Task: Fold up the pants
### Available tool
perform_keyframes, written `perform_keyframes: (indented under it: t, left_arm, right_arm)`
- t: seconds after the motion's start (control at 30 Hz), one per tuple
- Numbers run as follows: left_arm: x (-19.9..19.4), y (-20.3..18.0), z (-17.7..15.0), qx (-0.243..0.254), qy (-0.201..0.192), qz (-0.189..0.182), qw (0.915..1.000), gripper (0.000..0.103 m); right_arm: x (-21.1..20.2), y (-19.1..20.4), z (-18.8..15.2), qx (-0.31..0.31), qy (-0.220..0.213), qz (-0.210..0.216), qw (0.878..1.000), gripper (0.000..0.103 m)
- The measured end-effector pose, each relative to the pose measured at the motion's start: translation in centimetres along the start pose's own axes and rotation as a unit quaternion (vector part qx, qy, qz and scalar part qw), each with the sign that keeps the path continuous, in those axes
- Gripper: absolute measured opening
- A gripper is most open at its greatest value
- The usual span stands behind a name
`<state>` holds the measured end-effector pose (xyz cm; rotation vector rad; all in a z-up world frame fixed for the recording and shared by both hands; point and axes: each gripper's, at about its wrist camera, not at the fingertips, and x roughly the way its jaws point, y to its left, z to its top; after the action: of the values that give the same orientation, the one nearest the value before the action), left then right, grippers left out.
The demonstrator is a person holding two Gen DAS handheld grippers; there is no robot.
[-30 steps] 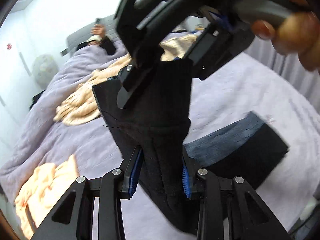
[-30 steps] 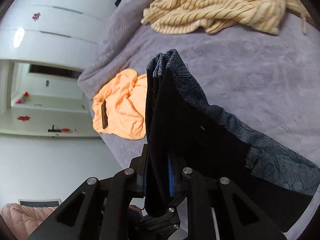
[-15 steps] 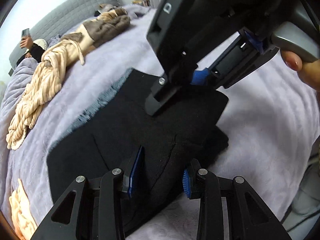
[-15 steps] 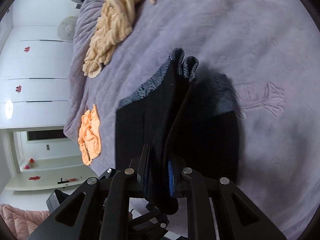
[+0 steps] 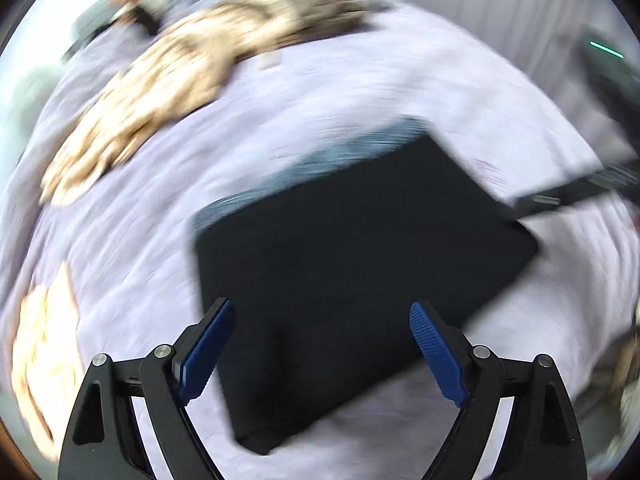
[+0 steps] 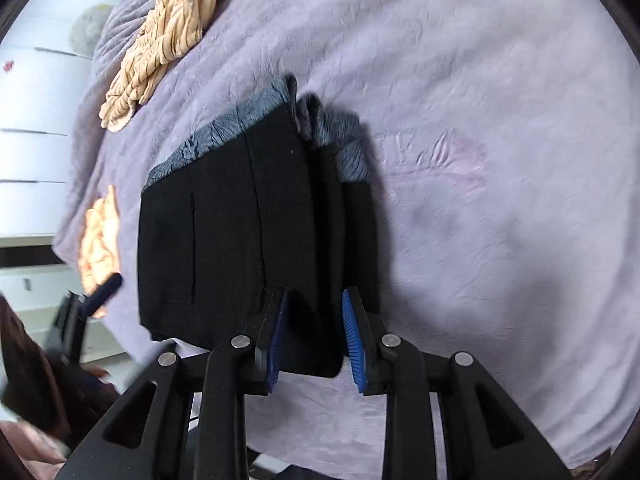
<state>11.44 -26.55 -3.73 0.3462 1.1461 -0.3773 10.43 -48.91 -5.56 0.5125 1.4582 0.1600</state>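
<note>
Lilac bedspread [image 6: 480,120] under both tools. Left gripper [image 5: 320,344]: jaws just spread wide, released, nothing clamped, above the folded black pants [image 5: 352,248] lying flat. Right gripper [image 6: 314,340]: jaws just parting, pads astride the pants' near edge, apparently slack. Beyond, striped beige garment [image 6: 160,40]; orange cloth [image 6: 100,240] to the left.
</note>
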Motion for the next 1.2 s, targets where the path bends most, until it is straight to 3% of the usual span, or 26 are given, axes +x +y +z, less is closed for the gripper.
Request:
perform_keyframes:
  t: [0.07, 0.13, 0.17, 0.23, 0.3, 0.37, 0.43, 0.63, 0.77, 0.83, 0.9, 1.1, 1.2]
  left_arm:
    - [1.7, 2.7, 0.4, -0.046, 0.032, 0.022, 0.9982, 0.09]
    - [4.4, 4.1, 0.4, -0.061, 0.08, 0.025, 0.9946, 0.09]
    - [5.9, 4.5, 0.0, -0.074, 0.11, 0.017, 0.991, 0.097]
    - [6.8, 5.1, -0.9, -0.11, 0.131, 0.009, 0.9853, 0.101]
    - [6.7, 5.4, -1.4, -0.133, 0.146, -0.014, 0.9802, 0.101]
    - [5.9, 5.1, -2.0, -0.137, 0.148, -0.015, 0.9792, 0.101]
    - [5.1, 4.7, -2.4, -0.133, 0.15, -0.012, 0.9796, 0.101]
    - [2.3, 3.9, -3.7, -0.134, 0.152, 0.004, 0.9792, 0.101]
    - [0.8, 3.6, -4.1, -0.148, 0.145, 0.009, 0.9782, 0.101]
    - [0.5, 3.7, -3.9, -0.152, 0.145, 0.011, 0.9777, 0.101]
    - [0.2, 3.4, -3.8, -0.153, 0.144, 0.017, 0.9775, 0.101]
    - [-0.8, 2.8, -3.7, -0.157, 0.141, 0.034, 0.977, 0.101]
    - [-0.9, 2.6, -3.8, -0.162, 0.146, 0.039, 0.9751, 0.101]
  right_arm:
    - [-1.8, 1.6, 0.2, -0.022, -0.04, -0.005, 0.999, 0.031]
    - [-2.6, 2.8, 0.3, -0.035, -0.062, 0.004, 0.997, 0.031]
    - [-2.4, 3.2, 0.4, -0.038, -0.063, 0.008, 0.997, 0.031]
    - [-0.4, 4.0, 0.5, -0.041, -0.044, 0.001, 0.998, 0.031]
    - [2.3, 4.0, -0.1, -0.048, -0.008, -0.037, 0.998, 0.03]
    - [4.5, 3.3, -1.5, -0.056, 0.002, -0.067, 0.996, 0.031]
    - [4.1, 3.0, -2.2, -0.05, -0.014, -0.062, 0.997, 0.031]
    - [3.3, 2.8, -2.3, -0.044, 0.001, -0.05, 0.998, 0.031]
    - [1.6, 2.6, -3.5, -0.036, -0.011, -0.036, 0.999, 0.035]
    - [1.0, 2.2, -4.3, -0.033, -0.012, -0.03, 0.999, 0.054]
    - [0.6, 1.9, -4.9, -0.03, -0.009, -0.024, 0.999, 0.063]
    - [0.5, 0.5, -5.5, -0.009, 0.006, 0.008, 1.0, 0.064]
    - [0.8, 0.6, -5.0, -0.008, 0.003, 0.022, 1.0, 0.078]
